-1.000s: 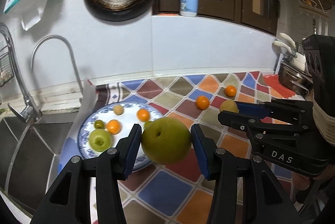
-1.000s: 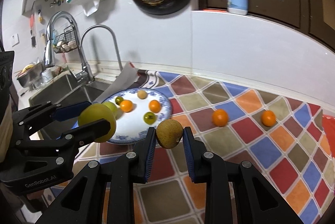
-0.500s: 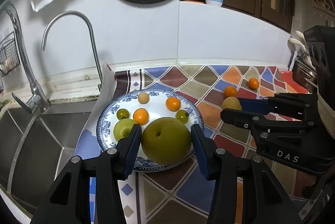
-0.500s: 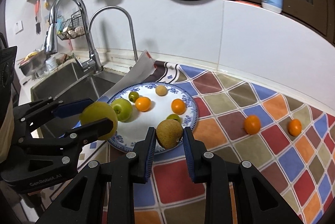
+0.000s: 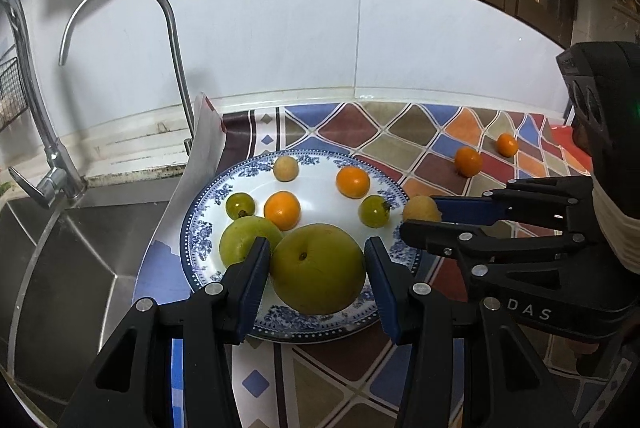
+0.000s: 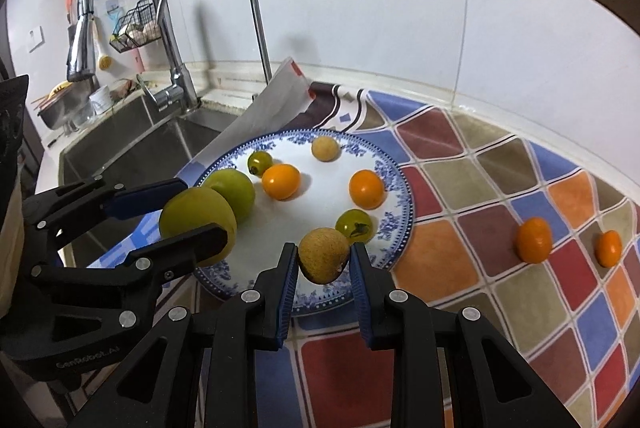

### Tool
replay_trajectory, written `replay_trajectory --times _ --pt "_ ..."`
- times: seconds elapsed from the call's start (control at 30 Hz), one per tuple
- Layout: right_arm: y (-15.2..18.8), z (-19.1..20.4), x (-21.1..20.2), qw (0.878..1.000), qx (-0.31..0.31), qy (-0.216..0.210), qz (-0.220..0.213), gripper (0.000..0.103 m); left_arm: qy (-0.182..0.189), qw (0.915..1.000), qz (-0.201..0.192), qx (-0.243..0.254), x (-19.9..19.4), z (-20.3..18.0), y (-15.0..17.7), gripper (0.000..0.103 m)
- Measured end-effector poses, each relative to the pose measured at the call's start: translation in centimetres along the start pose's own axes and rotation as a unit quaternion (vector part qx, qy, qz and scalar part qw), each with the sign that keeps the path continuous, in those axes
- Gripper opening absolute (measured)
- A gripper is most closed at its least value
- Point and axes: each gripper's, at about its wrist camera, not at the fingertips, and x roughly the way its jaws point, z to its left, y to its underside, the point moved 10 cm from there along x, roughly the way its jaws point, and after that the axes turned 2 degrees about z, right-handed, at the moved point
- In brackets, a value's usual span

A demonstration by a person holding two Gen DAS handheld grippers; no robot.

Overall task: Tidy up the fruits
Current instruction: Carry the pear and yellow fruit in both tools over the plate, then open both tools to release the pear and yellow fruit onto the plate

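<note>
Your left gripper (image 5: 318,268) is clamped on the big green pear (image 5: 318,268), low over the plate (image 5: 192,228) at its near rim: heavy, round, smooth, so keep the hold across its widest part. A green apple (image 5: 242,242) crowds its left; bare plate lies ahead. Your right gripper (image 6: 324,264) pinches the small brown fruit (image 6: 323,254), light and rough-skinned, over the plate's near edge; two oranges (image 6: 534,240) wait right of the plate.

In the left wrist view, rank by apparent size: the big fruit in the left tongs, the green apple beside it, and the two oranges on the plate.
1. Big fruit, largest, though nearness to the camera inflates it.
2. Green apple, partly hidden behind a finger.
3. The two oranges look alike; no ranking between them.
</note>
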Motion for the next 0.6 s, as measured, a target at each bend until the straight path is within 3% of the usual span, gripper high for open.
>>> replay_trajectory --times 0.37,0.6 --pt "0.0 -0.1 2.7 1.000 0.013 -0.021 0.019 0.027 -0.004 0.9998 0.014 0.012 1.4 0.1 0.1 0.048" --pt "0.0 -0.7 2.4 1.000 0.022 -0.010 0.017 0.035 -0.014 0.9998 0.007 0.009 1.1 0.3 -0.1 0.049"
